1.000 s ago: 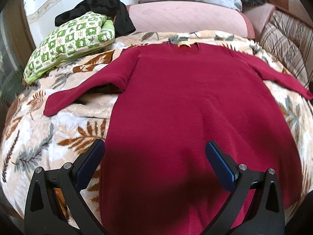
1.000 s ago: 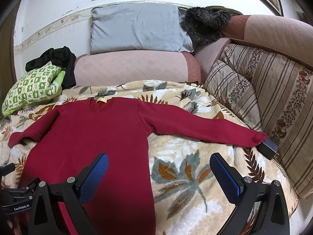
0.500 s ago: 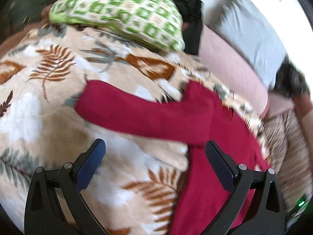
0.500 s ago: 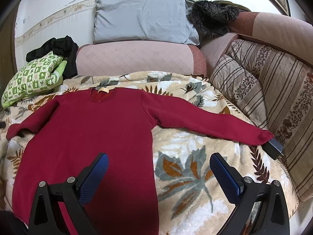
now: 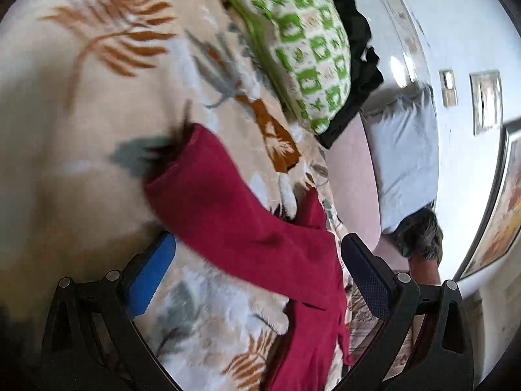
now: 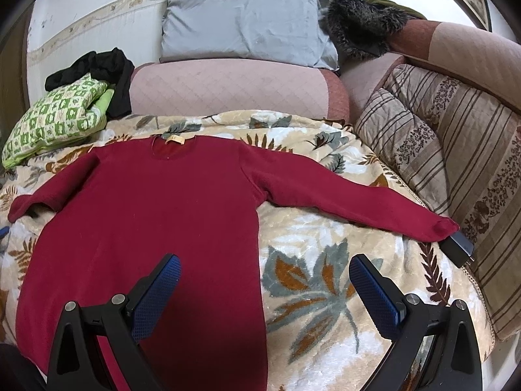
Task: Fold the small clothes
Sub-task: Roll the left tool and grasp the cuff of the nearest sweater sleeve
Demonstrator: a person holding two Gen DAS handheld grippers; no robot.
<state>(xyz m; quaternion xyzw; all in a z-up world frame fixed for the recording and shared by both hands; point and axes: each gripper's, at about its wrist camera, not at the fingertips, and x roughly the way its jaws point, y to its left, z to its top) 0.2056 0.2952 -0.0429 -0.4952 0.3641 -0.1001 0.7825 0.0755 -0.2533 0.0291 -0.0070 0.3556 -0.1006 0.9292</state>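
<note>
A dark red long-sleeved sweater lies flat, front up, on a leaf-patterned blanket, both sleeves spread out. My right gripper hovers open over its lower right edge, the left finger above red cloth, the right finger above blanket. In the tilted, blurred left wrist view, my left gripper is open just above the sweater's left sleeve, whose cuff points up and left. Nothing is held in either gripper.
A green-and-white patterned pillow with black clothing behind it sits at the back left. A grey pillow and pink bolster line the wall. Striped cushions run along the right. A small dark device lies by the right cuff.
My left gripper has swung left from the sweater's body to over the left sleeve, its view rolling sideways. My right gripper has edged forward slightly. Both stay open.
</note>
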